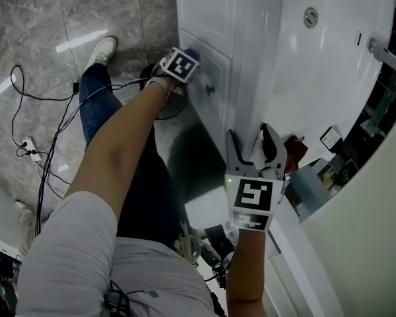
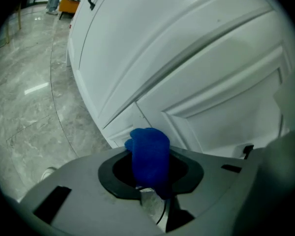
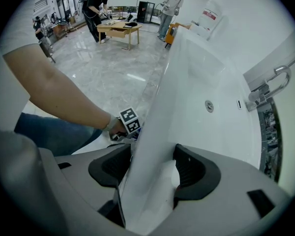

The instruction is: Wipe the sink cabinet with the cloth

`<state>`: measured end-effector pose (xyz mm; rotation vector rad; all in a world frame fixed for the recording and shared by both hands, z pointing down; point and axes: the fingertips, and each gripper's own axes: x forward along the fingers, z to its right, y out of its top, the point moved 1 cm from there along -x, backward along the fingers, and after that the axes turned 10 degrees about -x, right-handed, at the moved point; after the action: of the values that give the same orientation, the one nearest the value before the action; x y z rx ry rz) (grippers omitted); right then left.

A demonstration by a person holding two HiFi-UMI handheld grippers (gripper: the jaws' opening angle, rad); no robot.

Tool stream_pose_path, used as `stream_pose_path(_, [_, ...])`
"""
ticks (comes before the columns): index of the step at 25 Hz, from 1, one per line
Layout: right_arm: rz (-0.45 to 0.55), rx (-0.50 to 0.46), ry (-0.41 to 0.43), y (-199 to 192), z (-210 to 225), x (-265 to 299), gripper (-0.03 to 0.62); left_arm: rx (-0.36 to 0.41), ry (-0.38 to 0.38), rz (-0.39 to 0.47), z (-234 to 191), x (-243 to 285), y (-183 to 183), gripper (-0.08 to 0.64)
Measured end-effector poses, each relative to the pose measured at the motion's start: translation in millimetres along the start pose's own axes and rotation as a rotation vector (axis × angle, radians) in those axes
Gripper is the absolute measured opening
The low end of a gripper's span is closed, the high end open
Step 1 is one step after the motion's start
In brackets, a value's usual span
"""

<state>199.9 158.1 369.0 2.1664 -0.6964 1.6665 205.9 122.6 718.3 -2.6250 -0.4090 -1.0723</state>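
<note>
Your left gripper (image 1: pixel 183 63) pinches the blue cloth (image 2: pixel 150 152) right by the sink cabinet (image 2: pixel 226 97) door, at eleven o'clock from your right gripper (image 1: pixel 254 148) — its jaws clasp the sink rim (image 3: pixel 167 97).

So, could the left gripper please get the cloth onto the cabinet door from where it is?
Probably yes: the left gripper is shut on the cloth close to the door, with nothing visible between them.
</note>
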Motion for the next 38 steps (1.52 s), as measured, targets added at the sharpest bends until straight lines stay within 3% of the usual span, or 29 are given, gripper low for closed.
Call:
stream_pose_path(2, [0.003,0.003,-0.006,-1,0,0,0.252,0.006,-0.021,-0.001,5,2,-4,0.094])
stream_pose_path(6, [0.007,0.006,-0.009,1,1,0,0.252,0.157,0.006,-0.068,23,4,-20,0.094])
stream_pose_path(9, [0.011,-0.002,-0.005,-1,1,1,0.252,0.147,0.016,-0.081,30,-1,-25,0.094])
stream_pose_path(14, [0.034,-0.009,0.008,-1,0,2,0.252,0.201,0.006,-0.091,48,-18,-20,0.094])
stream_pose_path(29, [0.091,-0.023,0.033,0,0,1,0.256,0.351,-0.073,0.022,104,-68,0,0.094])
stream_pose_path(38, [0.102,-0.028,0.045,-1,1,1,0.261,0.471,-0.072,0.112,137,-106,4,0.094])
